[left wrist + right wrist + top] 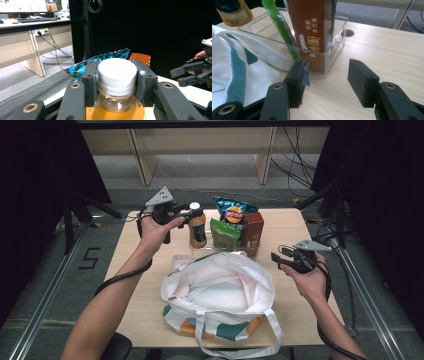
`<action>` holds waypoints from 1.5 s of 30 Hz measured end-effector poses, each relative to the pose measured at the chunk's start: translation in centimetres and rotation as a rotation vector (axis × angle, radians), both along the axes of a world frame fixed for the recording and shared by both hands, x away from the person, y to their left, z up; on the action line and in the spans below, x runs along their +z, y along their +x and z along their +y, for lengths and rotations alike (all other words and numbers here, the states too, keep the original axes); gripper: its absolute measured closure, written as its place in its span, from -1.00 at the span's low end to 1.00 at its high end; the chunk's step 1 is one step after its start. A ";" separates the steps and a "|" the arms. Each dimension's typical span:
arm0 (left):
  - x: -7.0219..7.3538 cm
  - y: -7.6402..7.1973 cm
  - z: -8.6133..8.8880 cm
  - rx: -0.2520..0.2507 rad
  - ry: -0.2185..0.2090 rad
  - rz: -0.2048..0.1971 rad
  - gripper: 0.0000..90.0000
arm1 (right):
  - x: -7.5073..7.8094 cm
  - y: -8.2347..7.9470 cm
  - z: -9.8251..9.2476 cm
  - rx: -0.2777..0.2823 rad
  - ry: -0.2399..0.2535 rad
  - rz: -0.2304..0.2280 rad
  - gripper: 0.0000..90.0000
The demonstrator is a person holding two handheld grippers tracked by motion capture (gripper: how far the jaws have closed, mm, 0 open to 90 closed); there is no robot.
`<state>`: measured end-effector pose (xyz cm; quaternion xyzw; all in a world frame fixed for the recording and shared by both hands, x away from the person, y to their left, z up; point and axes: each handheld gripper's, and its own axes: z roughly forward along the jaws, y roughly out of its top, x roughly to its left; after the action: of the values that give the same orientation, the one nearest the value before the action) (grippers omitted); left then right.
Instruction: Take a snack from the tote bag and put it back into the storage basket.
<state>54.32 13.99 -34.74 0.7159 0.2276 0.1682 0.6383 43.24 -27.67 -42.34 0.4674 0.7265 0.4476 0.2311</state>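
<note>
High view – bottle: a clear plastic bottle with amber-orange liquid, a dark label and a white screw cap (197,225) stands upright on the pale wooden table (295,232), just left of the clear plastic bin (251,248) that holds the snacks.
High view – left gripper: the left gripper (186,214) reaches the bottle at the level of its cap; the hand comes from the left.
High view – bag: the white tote bag with green and orange patches (220,295) lies open in front of the bin, near the bottle.
High view – right gripper: the right gripper (278,256) hovers just right of the bag, with nothing in it.
Left gripper view – grip: the two black pads (90,80) press on both sides of the ribbed white cap (117,72) – the jaws are closed on it, at the neck of the bottle.
Left gripper view – handling: the bottle looks nearly full, so I judge it rather heavy and stiff; the cap's ribs help the grip, but held so high it may swing. A hold lower on the body seems steadier, though the smooth wall may be slippery.
Right gripper view – jaws: they stand apart over bare table, gripping nothing.
Right gripper view – neighbours: the brown cardboard cookie box (312,30) and a green foil packet (279,27) stand inside the bin, just ahead of the jaws.
</note>
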 end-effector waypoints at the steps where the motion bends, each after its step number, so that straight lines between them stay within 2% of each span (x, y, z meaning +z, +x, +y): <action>1: 0.0 0.1 0.0 0.001 -0.002 0.001 0.30 | 0.0 0.0 0.0 -0.004 0.008 0.007 0.10; 3: -0.1 0.2 0.0 0.008 -0.003 0.002 0.30 | 0.0 0.1 -0.1 0.007 -0.012 -0.015 0.10; 5: -0.2 0.4 -0.1 0.009 0.000 0.001 0.30 | 0.0 0.0 0.0 0.002 -0.001 -0.006 0.10; 6: -0.2 0.4 -0.1 0.013 0.000 0.005 0.31 | 0.0 -0.1 0.2 -0.011 0.014 0.017 0.10; 11: -0.4 0.8 -0.2 0.021 0.002 0.007 0.30 | 0.0 -0.1 0.1 -0.004 0.010 0.010 0.10; 13: -0.4 0.9 -0.2 0.026 0.011 0.007 0.30 | 0.0 0.1 0.0 0.004 -0.007 -0.008 0.10; 14: -0.5 1.0 -0.2 0.028 0.012 0.008 0.30 | 0.0 -0.1 0.1 -0.008 0.013 0.013 0.10; 15: -0.5 1.0 -0.3 0.030 0.009 0.010 0.30 | -0.1 0.0 0.0 0.001 0.005 0.000 0.10; 20: -0.8 1.3 -0.4 0.040 0.019 0.015 0.30 | -0.1 0.0 0.1 -0.001 0.007 0.003 0.10; 22: -0.9 1.5 -0.4 0.044 0.023 0.014 0.30 | -0.2 0.1 -0.1 0.012 -0.008 -0.021 0.10; 23: -1.0 1.5 -0.5 0.045 0.023 0.014 0.30 | -0.2 0.0 0.2 -0.001 0.016 -0.011 0.10; 26: -1.1 1.6 -0.5 0.045 0.029 0.015 0.30 | -0.3 0.0 0.2 0.004 0.024 -0.006 0.11; 29: -1.4 1.8 -0.5 0.049 0.036 0.017 0.30 | -0.2 0.1 0.1 0.014 0.003 -0.020 0.10; 30: -1.5 1.8 -0.6 0.049 0.035 0.019 0.30 | -0.3 0.0 0.2 0.003 0.020 -0.005 0.10; 45: -3.2 1.9 -0.6 0.052 0.064 0.044 0.30 | -0.3 0.0 0.1 0.000 0.016 -0.009 0.10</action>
<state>56.26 13.41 -37.89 0.7333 0.2546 0.1760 0.6054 43.28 -27.56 -42.63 0.4673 0.7216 0.4558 0.2307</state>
